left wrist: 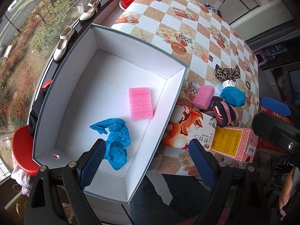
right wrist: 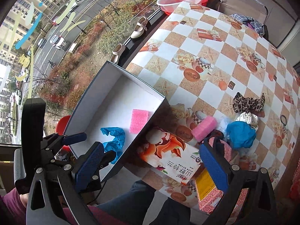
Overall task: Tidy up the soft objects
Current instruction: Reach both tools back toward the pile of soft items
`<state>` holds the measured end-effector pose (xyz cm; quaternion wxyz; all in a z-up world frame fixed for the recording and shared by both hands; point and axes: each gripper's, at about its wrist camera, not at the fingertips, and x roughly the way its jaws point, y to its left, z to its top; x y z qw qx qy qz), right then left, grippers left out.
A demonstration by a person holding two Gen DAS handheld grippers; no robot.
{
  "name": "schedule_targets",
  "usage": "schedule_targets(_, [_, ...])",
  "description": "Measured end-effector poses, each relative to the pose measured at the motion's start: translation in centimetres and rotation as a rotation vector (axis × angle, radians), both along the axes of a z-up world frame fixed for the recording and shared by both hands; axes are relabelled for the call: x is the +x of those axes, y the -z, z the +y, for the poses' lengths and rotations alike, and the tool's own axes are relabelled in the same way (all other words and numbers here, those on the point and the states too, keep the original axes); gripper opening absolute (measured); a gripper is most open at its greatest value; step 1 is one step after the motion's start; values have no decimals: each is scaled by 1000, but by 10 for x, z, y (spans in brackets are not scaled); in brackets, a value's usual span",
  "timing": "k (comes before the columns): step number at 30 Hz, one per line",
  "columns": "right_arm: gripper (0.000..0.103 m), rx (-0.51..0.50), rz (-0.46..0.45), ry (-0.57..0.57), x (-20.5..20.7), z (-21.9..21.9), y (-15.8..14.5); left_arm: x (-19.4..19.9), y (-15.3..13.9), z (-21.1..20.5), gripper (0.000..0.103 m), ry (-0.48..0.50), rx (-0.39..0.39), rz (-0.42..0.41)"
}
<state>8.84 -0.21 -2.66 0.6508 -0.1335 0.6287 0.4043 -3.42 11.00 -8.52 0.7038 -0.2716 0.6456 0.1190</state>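
A white box (left wrist: 169,101) (right wrist: 150,121) with a grey rim holds a pink sponge (left wrist: 140,103) (right wrist: 139,121) and a crumpled blue cloth (left wrist: 115,138) (right wrist: 114,139). On the checkered table to its right lies a pile: a second pink sponge (left wrist: 203,96) (right wrist: 204,128), a blue ball of cloth (left wrist: 233,96) (right wrist: 241,134), a striped pink and black sock (left wrist: 226,113), a leopard-print scrunchie (left wrist: 226,72) (right wrist: 248,103). My left gripper (left wrist: 148,161) is open and empty over the box's near end. My right gripper (right wrist: 151,166) is open and empty above the table's near edge.
Two cartons lie at the table's front edge: a floral one (left wrist: 184,129) (right wrist: 168,153) and a pink and yellow one (left wrist: 233,143) (right wrist: 206,189). A black hair tie (right wrist: 284,121) lies at the right. Shoes (left wrist: 64,44) stand on the window sill; red stools (left wrist: 24,150) stand below the box.
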Motion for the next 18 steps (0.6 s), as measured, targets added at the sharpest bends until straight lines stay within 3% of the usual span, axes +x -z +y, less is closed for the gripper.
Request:
schedule_targets(11, [102, 18, 23, 235, 62, -93, 0, 52, -9, -46, 92, 144, 25, 4])
schedule_targets(18, [102, -29, 58, 396, 98, -167, 31, 92, -1, -81, 92, 262, 65, 25])
